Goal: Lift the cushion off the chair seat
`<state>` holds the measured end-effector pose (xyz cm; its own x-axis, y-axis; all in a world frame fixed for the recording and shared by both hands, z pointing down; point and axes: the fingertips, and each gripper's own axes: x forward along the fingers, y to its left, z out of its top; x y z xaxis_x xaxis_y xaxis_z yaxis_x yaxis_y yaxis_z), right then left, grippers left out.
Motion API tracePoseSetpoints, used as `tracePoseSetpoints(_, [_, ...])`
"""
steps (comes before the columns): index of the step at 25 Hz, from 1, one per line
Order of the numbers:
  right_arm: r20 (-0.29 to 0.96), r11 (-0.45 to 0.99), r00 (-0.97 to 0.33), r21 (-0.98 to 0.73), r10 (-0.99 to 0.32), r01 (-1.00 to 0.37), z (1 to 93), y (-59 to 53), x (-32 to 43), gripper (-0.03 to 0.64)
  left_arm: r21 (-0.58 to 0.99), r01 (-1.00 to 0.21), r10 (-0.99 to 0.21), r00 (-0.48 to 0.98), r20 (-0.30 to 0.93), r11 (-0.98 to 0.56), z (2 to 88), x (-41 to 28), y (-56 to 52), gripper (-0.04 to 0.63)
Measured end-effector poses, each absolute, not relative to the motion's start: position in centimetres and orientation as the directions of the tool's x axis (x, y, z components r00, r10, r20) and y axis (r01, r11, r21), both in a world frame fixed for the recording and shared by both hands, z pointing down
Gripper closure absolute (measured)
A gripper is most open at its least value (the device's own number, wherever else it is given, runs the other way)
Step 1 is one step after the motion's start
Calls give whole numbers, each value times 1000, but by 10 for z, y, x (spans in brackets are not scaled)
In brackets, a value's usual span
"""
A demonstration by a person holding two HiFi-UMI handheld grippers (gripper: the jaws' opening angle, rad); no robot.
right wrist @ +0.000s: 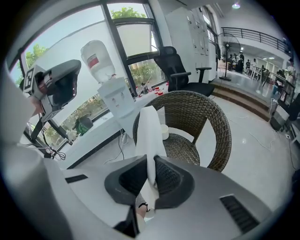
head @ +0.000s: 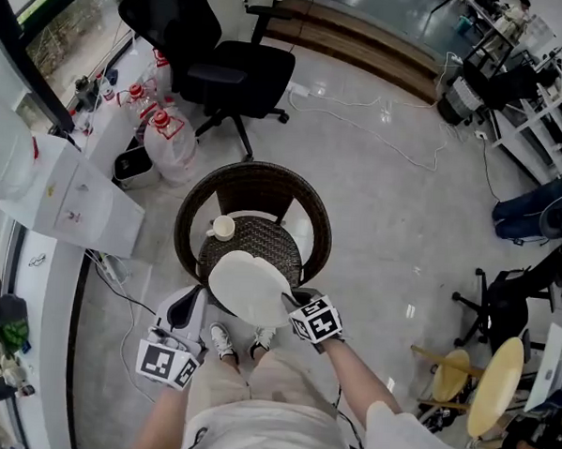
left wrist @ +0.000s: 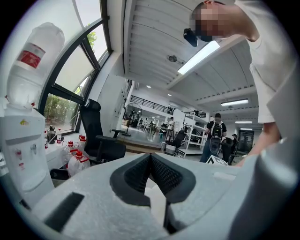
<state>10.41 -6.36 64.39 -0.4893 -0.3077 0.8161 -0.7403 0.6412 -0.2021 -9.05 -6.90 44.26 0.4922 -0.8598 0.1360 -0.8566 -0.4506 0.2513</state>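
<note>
A brown wicker chair [head: 255, 175] [right wrist: 206, 112] stands in front of me. The white round cushion [head: 245, 285] [right wrist: 149, 131] hangs clear above the front of its woven seat, tilted up on edge. My right gripper [head: 291, 299] [right wrist: 151, 161] is shut on the cushion's near rim. My left gripper [head: 192, 303] [left wrist: 150, 157] is to the left of the cushion and apart from it, jaws together with nothing between the tips. A small white cup [head: 223, 228] [right wrist: 164, 131] sits on the seat at its back left.
A black office chair [head: 228, 71] stands beyond the wicker chair. Large water bottles [head: 168, 143] and a white water dispenser [head: 71, 194] line the left wall. Cables trail on the floor. Yellow stools [head: 493, 385] stand at right. The person's feet [head: 223, 340] are at the chair's front.
</note>
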Motion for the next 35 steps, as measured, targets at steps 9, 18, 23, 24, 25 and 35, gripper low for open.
tracePoseSetpoints(9, [735,513,-499,-240,-458,-824,574,-73,121,580,183,-871,-878,474,69,-456,390,-106,-68,580])
tracePoseSetpoints(18, [623,428,-493,-265,-608,-864,496,-89,138,580,132,-886,-895,446,-19,-444,343,-125,-75,580])
tracePoseSetpoints(23, [528,401,-490,-283,-693,-871,440,-108,146,580,98,-895,-900,429,-73,-435,313,-138,-79,580])
tracePoseSetpoints(24, [507,397,-492,-289,-708,-871,428,-112,148,580,92,-898,-902,423,-85,-430,306,-142,-81,580])
tracePoseSetpoints(25, [486,393,-491,-296,-723,-871,416,-116,150,580,87,-902,-904,416,-96,-424,301,-146,-82,580])
tracePoseSetpoints(35, [268,330,-418,-318,-868,-889,302,-151,190,578,44,-934,-920,341,-192,-355,253,-187,-95,580])
